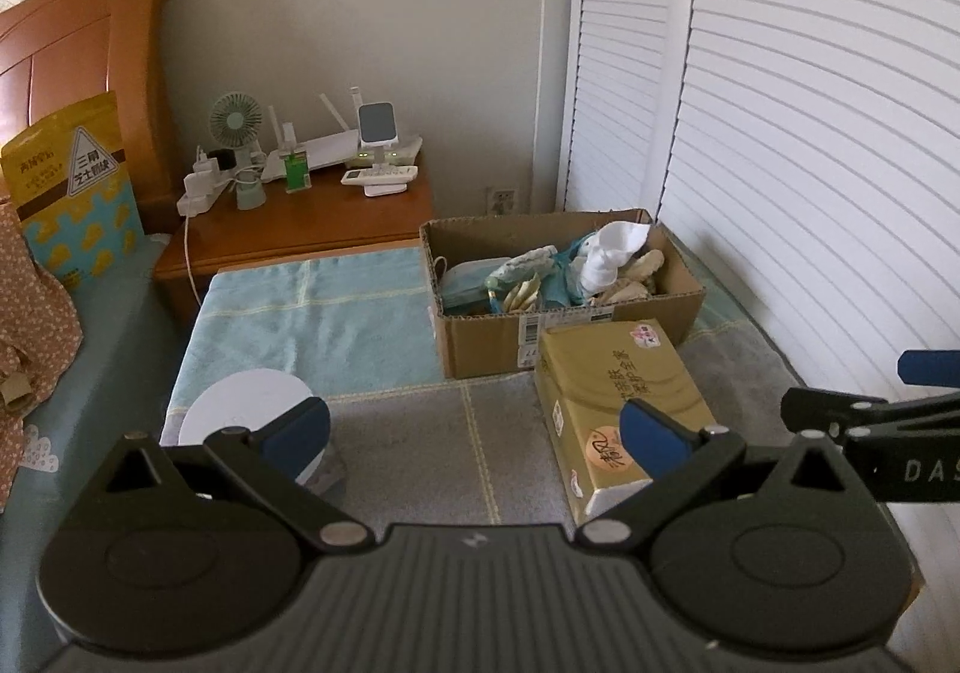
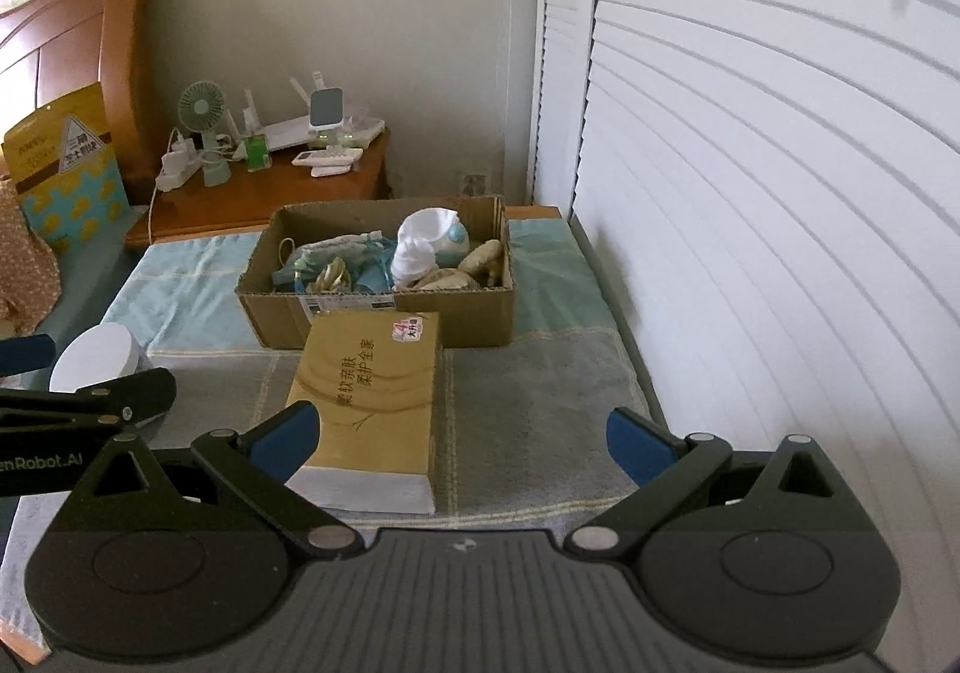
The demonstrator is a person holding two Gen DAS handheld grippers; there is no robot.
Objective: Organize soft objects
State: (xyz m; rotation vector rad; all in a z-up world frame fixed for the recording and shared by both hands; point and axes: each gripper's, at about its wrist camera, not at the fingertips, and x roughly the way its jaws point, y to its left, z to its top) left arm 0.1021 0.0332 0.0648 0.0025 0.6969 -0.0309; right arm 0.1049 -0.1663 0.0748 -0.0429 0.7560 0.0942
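Observation:
An open cardboard box (image 1: 480, 340) (image 2: 456, 316) stands on the bed, filled with soft items: white cloths (image 1: 612, 253) (image 2: 420, 247), blue fabric (image 1: 474, 283) and beige pieces (image 2: 480, 259). A yellow tissue pack (image 1: 612, 403) (image 2: 372, 391) lies in front of the box. A white round container (image 1: 246, 409) (image 2: 96, 355) sits to the left. My left gripper (image 1: 474, 433) is open and empty above the grey blanket. My right gripper (image 2: 462, 439) is open and empty, its left finger near the tissue pack.
A blue and grey blanket (image 1: 312, 307) (image 2: 540, 391) covers the bed. A wooden nightstand (image 1: 312, 223) holds a fan, router and remote. White louvered doors (image 2: 750, 193) run along the right. A yellow bag (image 1: 72, 187) leans on the headboard at left.

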